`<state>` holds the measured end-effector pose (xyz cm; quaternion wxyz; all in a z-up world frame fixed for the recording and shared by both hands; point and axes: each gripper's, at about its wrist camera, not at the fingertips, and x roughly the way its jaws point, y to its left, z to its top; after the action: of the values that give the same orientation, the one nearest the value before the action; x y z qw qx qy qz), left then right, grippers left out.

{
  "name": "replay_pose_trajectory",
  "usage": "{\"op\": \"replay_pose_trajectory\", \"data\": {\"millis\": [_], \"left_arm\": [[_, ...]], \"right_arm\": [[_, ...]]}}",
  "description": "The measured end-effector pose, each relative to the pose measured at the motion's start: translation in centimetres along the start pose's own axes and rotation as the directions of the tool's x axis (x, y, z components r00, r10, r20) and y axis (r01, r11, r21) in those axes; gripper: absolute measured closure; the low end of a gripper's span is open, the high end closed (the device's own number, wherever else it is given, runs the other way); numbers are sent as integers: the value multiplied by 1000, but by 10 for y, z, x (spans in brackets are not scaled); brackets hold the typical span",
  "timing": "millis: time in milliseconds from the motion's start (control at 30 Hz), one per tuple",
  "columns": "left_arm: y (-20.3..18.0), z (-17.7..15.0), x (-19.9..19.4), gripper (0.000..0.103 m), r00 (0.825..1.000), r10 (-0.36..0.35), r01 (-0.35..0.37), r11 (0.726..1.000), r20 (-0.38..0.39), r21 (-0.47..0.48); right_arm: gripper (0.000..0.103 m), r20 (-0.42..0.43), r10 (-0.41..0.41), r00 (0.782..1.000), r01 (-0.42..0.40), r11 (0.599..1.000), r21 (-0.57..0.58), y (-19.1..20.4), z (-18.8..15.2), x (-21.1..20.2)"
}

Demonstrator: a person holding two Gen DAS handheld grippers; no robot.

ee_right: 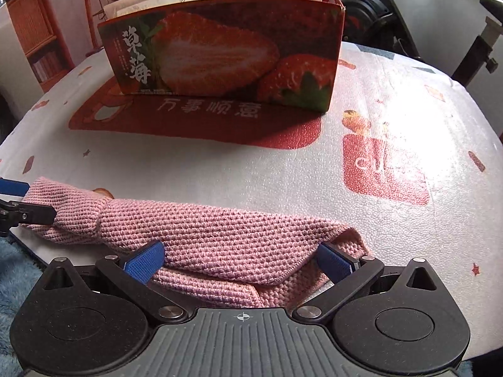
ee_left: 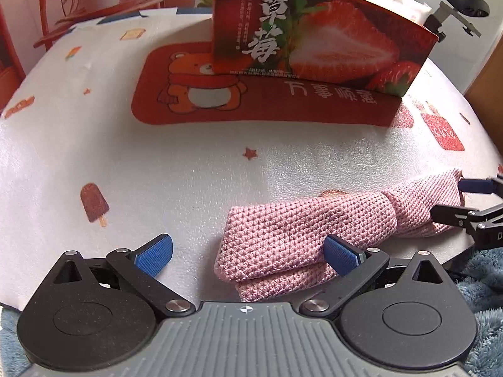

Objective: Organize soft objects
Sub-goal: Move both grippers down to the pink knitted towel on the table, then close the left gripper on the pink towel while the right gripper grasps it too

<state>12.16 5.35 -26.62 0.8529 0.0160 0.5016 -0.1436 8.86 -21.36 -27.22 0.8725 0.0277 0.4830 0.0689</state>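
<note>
Cloth is lying nearest of all: a pink knitted cloth (ee_right: 201,235), folded into a long band, is stretching across the tabletop (ee_right: 393,119) between the two tools. The right gripper (ee_right: 242,262) is standing wide open with one end of the band sitting between its blue pads, probably lined up for a pinch. The left gripper (ee_left: 248,254) is likewise gaping open at the other end, the fabric touching only its right-side pad while the other pad is hanging over bare surface. Working both ends likely keeps the fold from slumping when lifted. Further ahead, a strawberry box (ee_right: 226,62) is standing upright on a red bear mat (ee_left: 220,103), its open top already holding pale folded items, so it is seemingly serving as the destination.
</note>
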Motion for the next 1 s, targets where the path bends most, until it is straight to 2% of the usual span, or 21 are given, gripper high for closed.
{"op": "replay_pose_trajectory", "data": {"millis": [400,567,733,1000], "left_arm": [[-6,1,3,0,1000,21,-21,1000,20,23],[-10,3,7,0,999,27,-29,998,30,59],[-12,5,8,5,999,9,-13,996,52,83],[-12,16,15,4,998,11,-17,996,61,91]], "right_arm": [[0,46,12,999,-13,1000,22,-4,-4,2],[0,34,-10,999,10,1000,-2,1,-2,5],[0,9,-12,1000,12,1000,-5,1,6,10],[0,-26,-13,1000,12,1000,-12,1,26,23]]}}
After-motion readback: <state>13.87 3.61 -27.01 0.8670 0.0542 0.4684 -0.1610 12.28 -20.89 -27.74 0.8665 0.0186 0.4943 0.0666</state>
